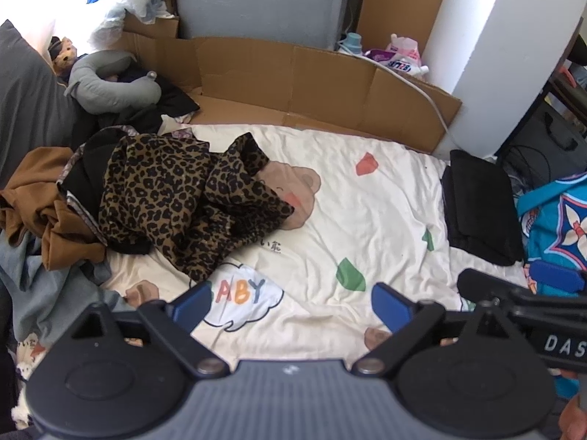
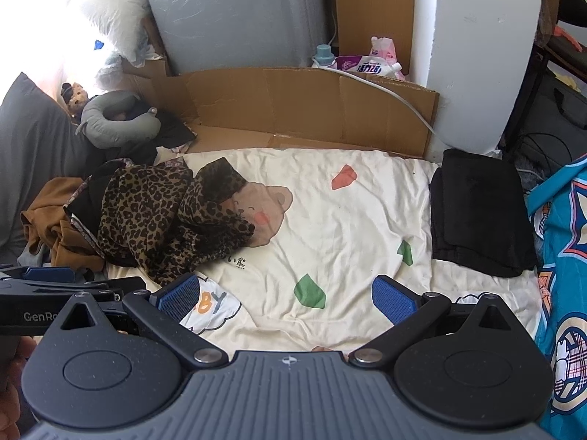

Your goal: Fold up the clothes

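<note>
1. Jaws first: in the left wrist view we are holding the left gripper (image 1: 291, 306) with its blue pads (image 1: 390, 308) spread wide and nothing between them, hovering over the cream sheet (image 1: 367, 212) printed with a bear and the letters "BABY".
2. Ahead and to the left, a leopard-print garment (image 1: 176, 198) is lying crumpled on the sheet, its edge draping over the printed bear.
3. That garment is leaning against a heap at the sheet's left side, where a brown garment (image 1: 47, 216) and a black one are bunching together above some pale blue cloth (image 1: 44, 293).
4. A folded black garment (image 1: 480, 205) is sitting flat at the sheet's right edge, well apart from the heap.
5. Part of the right gripper (image 1: 521, 286) is showing at the lower right of this view, just beside a blue patterned bag (image 1: 557, 220).
6. Flattened cardboard (image 1: 293, 73) is standing along the far side of the sheet, and a grey neck pillow (image 1: 110, 84) is lying behind the heap.
7. In the right wrist view we are holding the right gripper (image 2: 290, 300) with its pads equally wide apart and empty, above the near part of the sheet (image 2: 348, 220).
8. Here the leopard-print garment (image 2: 161, 216) is lying ahead on the left, and the folded black garment (image 2: 477, 209) ahead on the right.
9. A sliver of the left gripper (image 2: 47, 275) is showing at the left edge, and its jaws we cannot judge from this view.
</note>
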